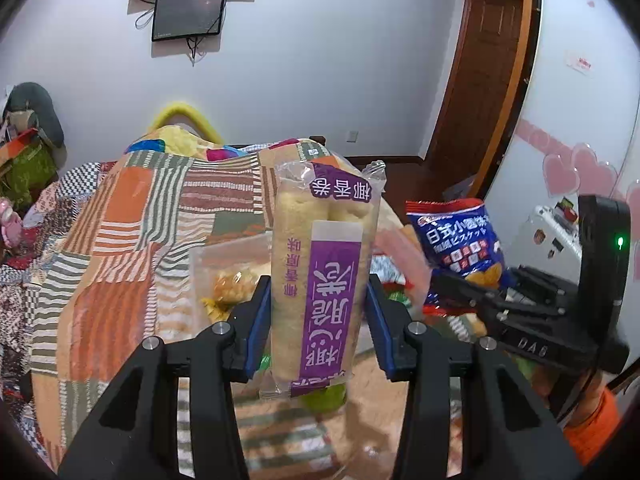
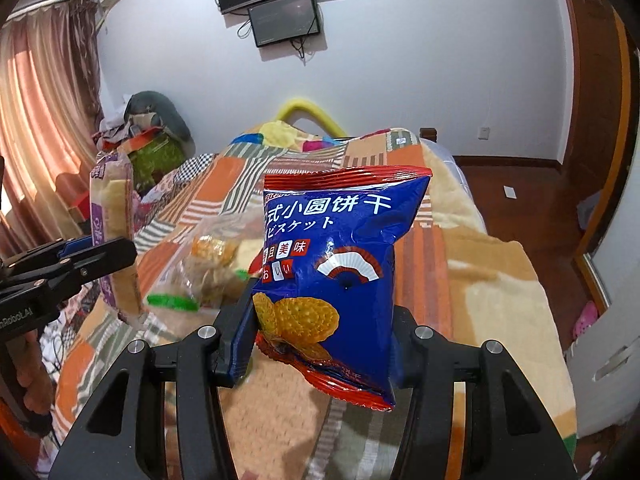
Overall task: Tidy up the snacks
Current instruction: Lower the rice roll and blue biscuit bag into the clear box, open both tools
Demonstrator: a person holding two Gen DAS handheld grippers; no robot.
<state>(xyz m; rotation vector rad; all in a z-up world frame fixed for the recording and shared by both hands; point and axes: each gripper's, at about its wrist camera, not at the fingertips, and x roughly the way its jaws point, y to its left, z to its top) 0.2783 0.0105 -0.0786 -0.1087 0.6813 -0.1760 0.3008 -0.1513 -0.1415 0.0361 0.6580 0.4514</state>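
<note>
My left gripper is shut on a long purple-and-clear pack of coconut rolls, held upright above the bed. It also shows at the left of the right wrist view. My right gripper is shut on a blue-and-red biscuit bag, held up above the bed. That bag and gripper show at the right of the left wrist view. A clear plastic container with more snacks sits on the blanket below; it also shows in the right wrist view.
A patchwork blanket covers the bed. A pile of clothes and bags lies at the far left by the curtain. A wooden door and a white cabinet stand at the right. Monitors hang on the far wall.
</note>
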